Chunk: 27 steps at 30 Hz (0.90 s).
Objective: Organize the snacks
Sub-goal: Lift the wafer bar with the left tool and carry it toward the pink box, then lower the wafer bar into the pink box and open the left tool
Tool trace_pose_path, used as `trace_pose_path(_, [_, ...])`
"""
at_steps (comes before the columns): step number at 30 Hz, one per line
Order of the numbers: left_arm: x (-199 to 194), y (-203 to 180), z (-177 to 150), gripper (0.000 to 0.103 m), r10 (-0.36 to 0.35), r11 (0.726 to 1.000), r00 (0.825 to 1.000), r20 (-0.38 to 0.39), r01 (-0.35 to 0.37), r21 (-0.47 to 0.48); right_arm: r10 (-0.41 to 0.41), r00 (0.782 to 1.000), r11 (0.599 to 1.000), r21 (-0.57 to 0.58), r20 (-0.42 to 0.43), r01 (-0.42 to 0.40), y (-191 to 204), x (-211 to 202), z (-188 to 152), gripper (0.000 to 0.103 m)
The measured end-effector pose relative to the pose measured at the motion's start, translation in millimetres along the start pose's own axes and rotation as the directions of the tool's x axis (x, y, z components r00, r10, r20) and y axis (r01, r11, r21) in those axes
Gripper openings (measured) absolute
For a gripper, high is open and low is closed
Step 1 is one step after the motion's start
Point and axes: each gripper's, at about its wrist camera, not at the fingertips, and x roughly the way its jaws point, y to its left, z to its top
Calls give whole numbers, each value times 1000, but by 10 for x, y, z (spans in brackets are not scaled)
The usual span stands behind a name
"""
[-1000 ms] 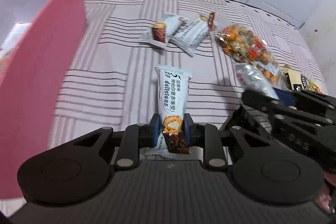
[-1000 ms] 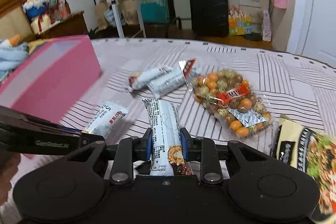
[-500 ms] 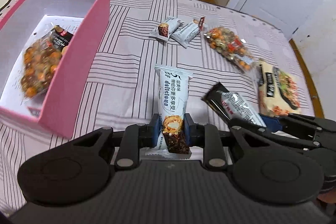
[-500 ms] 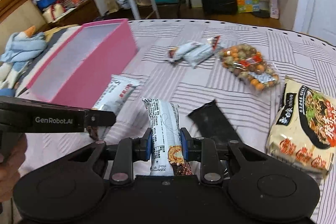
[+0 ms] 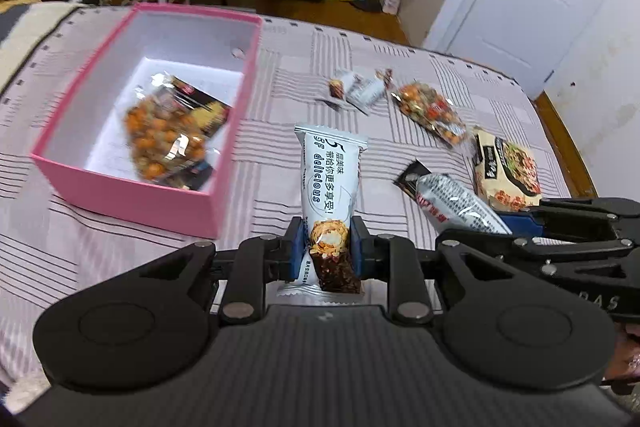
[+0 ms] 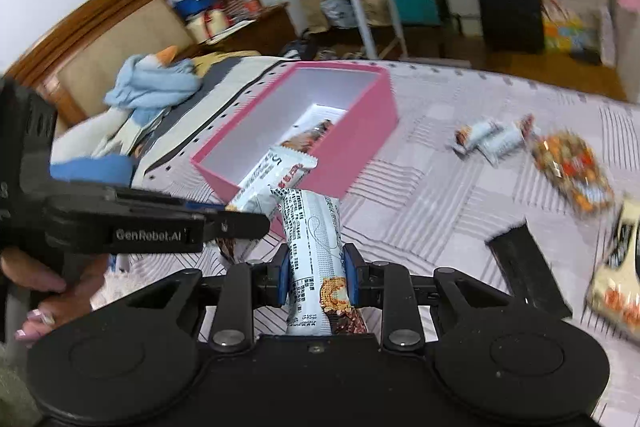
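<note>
My left gripper is shut on the lower end of a white snack bar, held in the air over the striped bed cover. To its left sits the pink box, open, with a bag of coated nuts inside. My right gripper is shut on a second white snack bar that points toward the pink box. In the right wrist view the left gripper comes in from the left, its bar overlapping the box's near corner. The right gripper shows at the right of the left wrist view.
On the bed lie two small bars, a clear bag of nuts, a noodle packet and a dark flat packet. A hand holds the left gripper. Blue cloth lies beyond the box. The bed's edge runs along the right.
Both grippers have risen with their bars and swung left toward the pink box. The box's inside and the nuts in it have come into view.
</note>
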Motion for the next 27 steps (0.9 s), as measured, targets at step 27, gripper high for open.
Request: trace_pose_path(27, [557, 1311, 712, 23, 254, 946, 966, 58, -235, -223, 14, 994, 964, -267, 105, 14, 422, 1593, 960, 31])
